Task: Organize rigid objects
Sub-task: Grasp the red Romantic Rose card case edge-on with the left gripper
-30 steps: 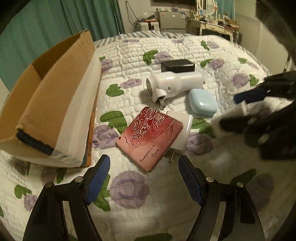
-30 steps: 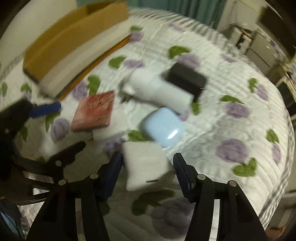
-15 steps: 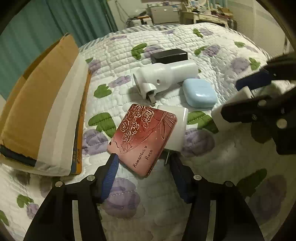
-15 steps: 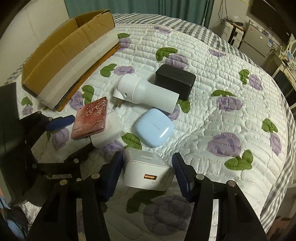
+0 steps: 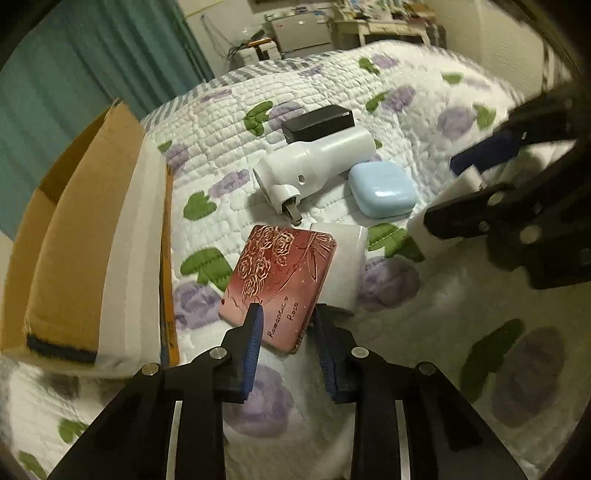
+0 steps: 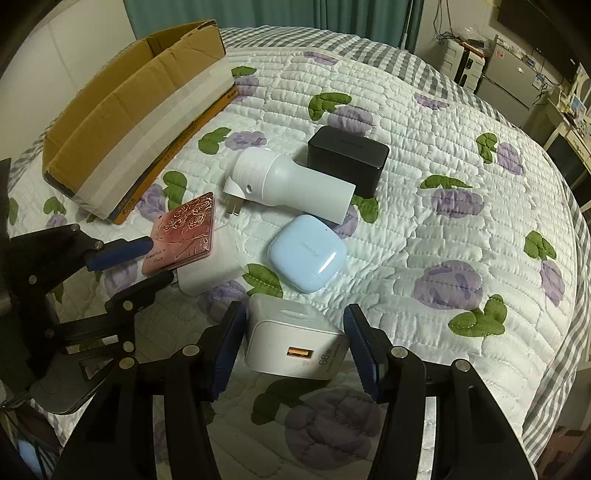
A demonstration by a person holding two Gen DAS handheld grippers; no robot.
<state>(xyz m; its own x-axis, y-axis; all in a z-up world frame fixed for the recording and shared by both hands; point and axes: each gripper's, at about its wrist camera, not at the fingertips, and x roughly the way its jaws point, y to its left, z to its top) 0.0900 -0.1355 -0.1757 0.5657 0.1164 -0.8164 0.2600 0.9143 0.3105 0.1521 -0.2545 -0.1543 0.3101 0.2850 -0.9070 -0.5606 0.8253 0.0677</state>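
Note:
On the quilted bed lie a red rose-patterned case [image 5: 280, 284] [image 6: 181, 232], a white adapter [image 5: 341, 266] [image 6: 207, 269] under it, a white cylindrical plug device [image 5: 314, 166] [image 6: 288, 184], a black box [image 5: 317, 122] [image 6: 347, 158], and a light blue earbud case [image 5: 382, 188] [image 6: 306, 253]. My left gripper [image 5: 288, 332] [image 6: 147, 258] has closed on the near edge of the red case. My right gripper [image 6: 293, 343] [image 5: 454, 192] straddles a white 66W charger [image 6: 295, 345] [image 5: 439, 218], jaws on both sides with small gaps.
An open cardboard box [image 5: 74, 229] [image 6: 129, 110] stands at the left on the bed. The quilt's striped edge [image 6: 576, 236] drops off at the right. Desks and appliances [image 5: 295, 33] stand beyond the bed.
My left gripper moved forward and its jaws narrowed onto the red case's near edge. My right gripper steadied around the white charger.

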